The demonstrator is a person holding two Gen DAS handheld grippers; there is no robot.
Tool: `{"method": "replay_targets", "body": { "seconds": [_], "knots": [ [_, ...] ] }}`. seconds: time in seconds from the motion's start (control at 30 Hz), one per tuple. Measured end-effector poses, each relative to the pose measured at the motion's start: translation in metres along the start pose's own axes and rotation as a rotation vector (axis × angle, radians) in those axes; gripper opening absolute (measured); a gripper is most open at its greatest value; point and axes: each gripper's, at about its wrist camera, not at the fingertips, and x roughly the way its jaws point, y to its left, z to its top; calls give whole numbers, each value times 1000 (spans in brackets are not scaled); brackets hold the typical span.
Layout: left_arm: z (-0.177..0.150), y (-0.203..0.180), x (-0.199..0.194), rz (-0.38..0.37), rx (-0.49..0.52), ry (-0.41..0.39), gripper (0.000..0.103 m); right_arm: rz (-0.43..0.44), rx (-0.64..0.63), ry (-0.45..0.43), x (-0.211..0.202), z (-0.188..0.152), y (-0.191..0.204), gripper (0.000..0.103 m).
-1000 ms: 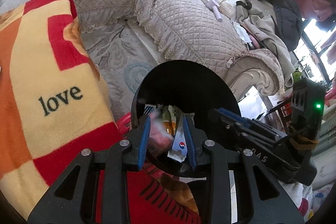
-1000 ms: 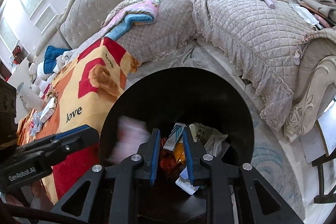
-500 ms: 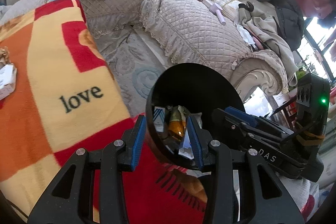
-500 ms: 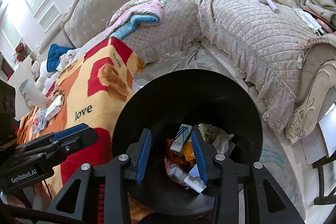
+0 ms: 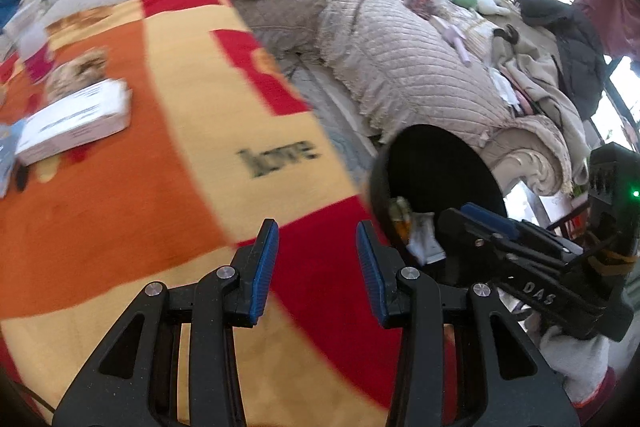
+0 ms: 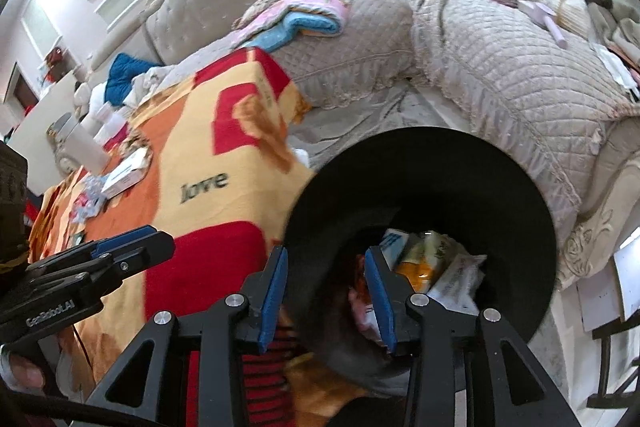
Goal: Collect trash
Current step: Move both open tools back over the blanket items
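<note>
Leftmost, white box (image 5: 76, 119) on the patterned blanket (image 5: 160, 187), well apart from both tongs. Next, left gripper (image 5: 317, 263): jaws apart, empty, over the blanket's red patch. Then right gripper (image 6: 326, 297): jaws apart, empty, straddling the near rim of the black bin (image 6: 460, 167). Wrappers (image 6: 436, 263) inside the bin, just beyond its right finger.

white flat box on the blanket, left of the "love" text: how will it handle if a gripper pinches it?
The white box looks like thin printed cardboard, so probably light and apt to crush under a hard pinch. It lies flat on the fleece blanket, so it shouldn't roll or tip, and the pile may keep it from sliding. Whether it is full, I cannot tell.
</note>
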Motion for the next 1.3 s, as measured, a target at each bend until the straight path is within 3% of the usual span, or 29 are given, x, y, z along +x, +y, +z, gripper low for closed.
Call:
{"method": "replay_targets", "body": {
  "seconds": [0.3, 0.63, 0.73, 0.9, 1.0, 1.13, 1.3],
  "knots": [
    [-9, 98, -33, 114, -154, -37, 38, 65, -113, 47, 18, -3, 63, 41],
    [-9, 224, -72, 208, -390, -152, 40, 108, -217, 84, 31, -8, 116, 42],
    [-6, 245, -77, 195, -411, -175, 47, 115, -235, 98, 36, -10, 127, 42],
    [-5, 275, -74, 198, -444, -165, 48, 123, -278, 117, 41, -12, 146, 42],
    [-10, 285, -72, 144, -471, -136, 48, 131, -298, 119, 41, -12, 155, 42],
    [-26, 286, -86, 53, -459, -84, 48, 147, -312, 119, 42, -11, 167, 42],
    [-62, 284, -112, 62, -400, -35, 48, 182, -337, 134, 50, -13, 186, 43]
  ]
}}
